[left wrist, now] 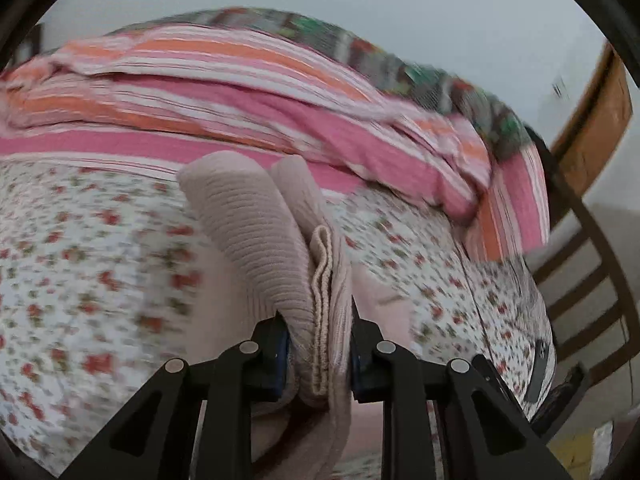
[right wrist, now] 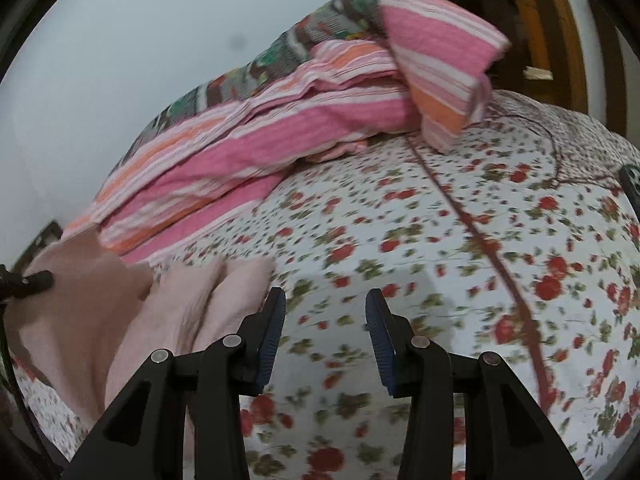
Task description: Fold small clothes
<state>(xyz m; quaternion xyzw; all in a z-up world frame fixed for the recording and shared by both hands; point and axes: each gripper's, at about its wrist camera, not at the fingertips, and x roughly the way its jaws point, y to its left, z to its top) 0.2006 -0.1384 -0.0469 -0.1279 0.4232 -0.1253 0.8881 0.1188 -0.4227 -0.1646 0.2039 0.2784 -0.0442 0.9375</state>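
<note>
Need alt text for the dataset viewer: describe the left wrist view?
The left gripper is shut on a bunched, pale pink ribbed knit garment, held above a floral bedsheet. Behind lies a rumpled pink, orange and white striped blanket.

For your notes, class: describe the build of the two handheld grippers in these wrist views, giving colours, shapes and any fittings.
Both look alike. The left gripper and right gripper have matte black angular linkage arms with triangular cut-outs, joined by round silver pivot pins. Each finger ends in a dark blue pad; the right gripper's pads are finely ribbed. No markings show, nor any hand or sleeve.
</note>
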